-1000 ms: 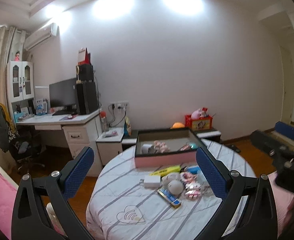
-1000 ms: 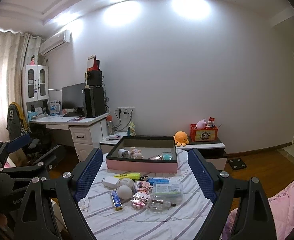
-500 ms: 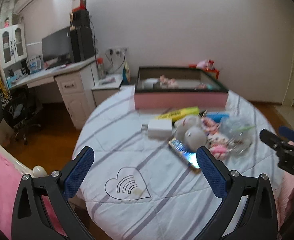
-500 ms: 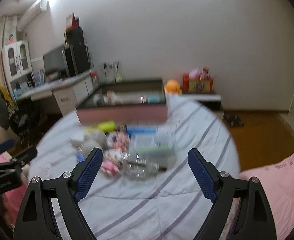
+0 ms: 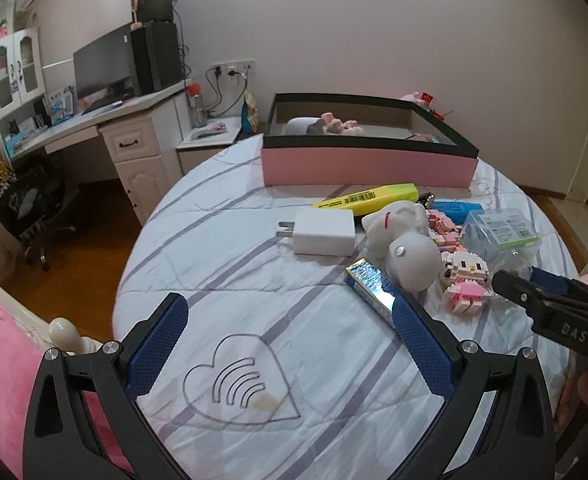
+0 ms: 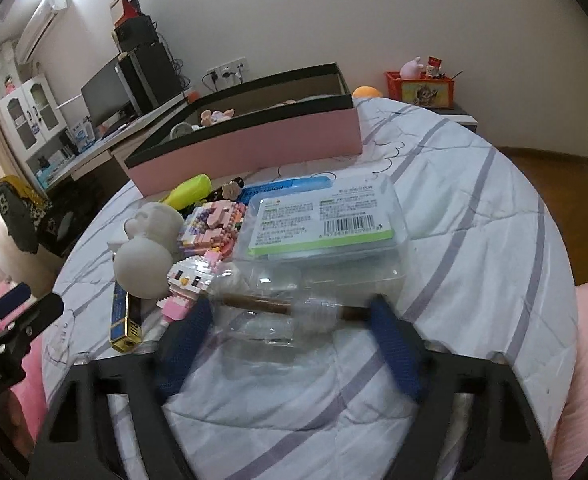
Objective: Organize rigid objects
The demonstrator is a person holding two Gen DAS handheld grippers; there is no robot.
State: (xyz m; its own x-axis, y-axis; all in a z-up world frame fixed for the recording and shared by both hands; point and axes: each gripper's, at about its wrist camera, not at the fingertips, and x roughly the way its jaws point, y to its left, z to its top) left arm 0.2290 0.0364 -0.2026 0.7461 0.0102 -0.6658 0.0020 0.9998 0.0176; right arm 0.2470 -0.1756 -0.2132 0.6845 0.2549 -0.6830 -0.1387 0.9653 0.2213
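Both grippers hang over the cluttered round quilt-covered surface (image 5: 221,272).
Left gripper (image 5: 289,316) released, empty; right gripper (image 6: 289,312), jaws just narrowing, straddles the clear plastic bottle (image 6: 277,308), unclenched.

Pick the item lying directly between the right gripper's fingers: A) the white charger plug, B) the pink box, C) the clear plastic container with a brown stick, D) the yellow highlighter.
C: in the right wrist view the clear plastic container lies between the right gripper's open fingers.

Two wrist fisheyes, angled down over the round table (image 5: 221,264) (close range); shared: pink box (image 5: 368,168) (image 6: 249,142), central clutter.
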